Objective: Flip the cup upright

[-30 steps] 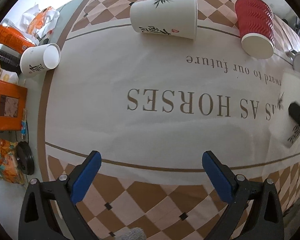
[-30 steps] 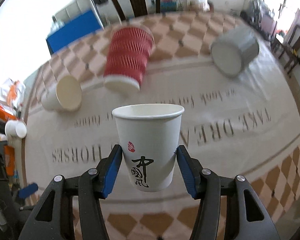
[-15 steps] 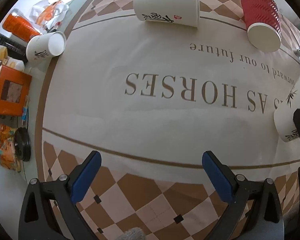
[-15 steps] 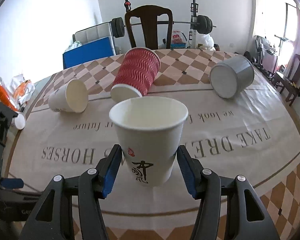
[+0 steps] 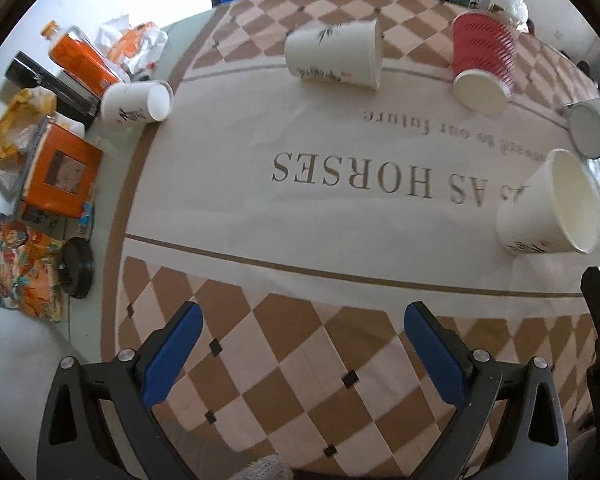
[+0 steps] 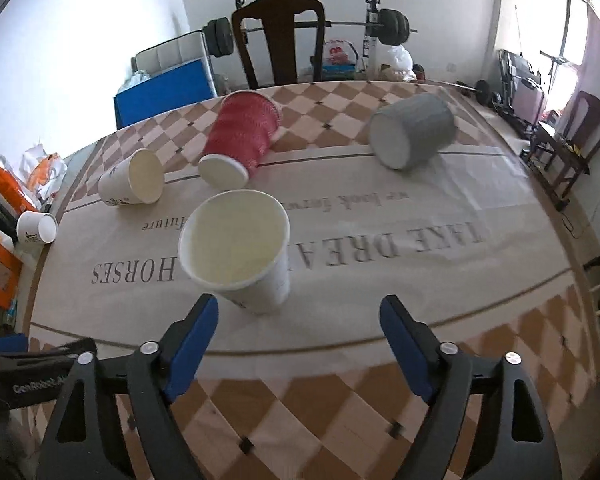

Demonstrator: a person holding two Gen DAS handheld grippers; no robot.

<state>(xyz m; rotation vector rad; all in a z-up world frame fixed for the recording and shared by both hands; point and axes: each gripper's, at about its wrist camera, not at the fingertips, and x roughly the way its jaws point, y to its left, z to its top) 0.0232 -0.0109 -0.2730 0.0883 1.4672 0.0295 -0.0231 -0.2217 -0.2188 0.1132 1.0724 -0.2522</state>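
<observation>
Jaws of right gripper (image 6: 298,334) spread wide (nothing held) before upright cup (image 6: 240,254).

Black frames, blue jaws, silver screws (image 6: 447,347).

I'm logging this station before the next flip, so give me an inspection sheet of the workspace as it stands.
Surface: tablecloth, checkered border, printed lettering.
Job's things: white cup upright, free of the fingers; second white cup, red cup, grey cup and small cup on their sides.
Clutter: orange box, bottle, black lid off the cloth's left edge.
Grippers: left gripper open, empty; right gripper open, behind the upright cup.
Cables: nothing seen.
Surroundings: chair, barbell rack.
</observation>
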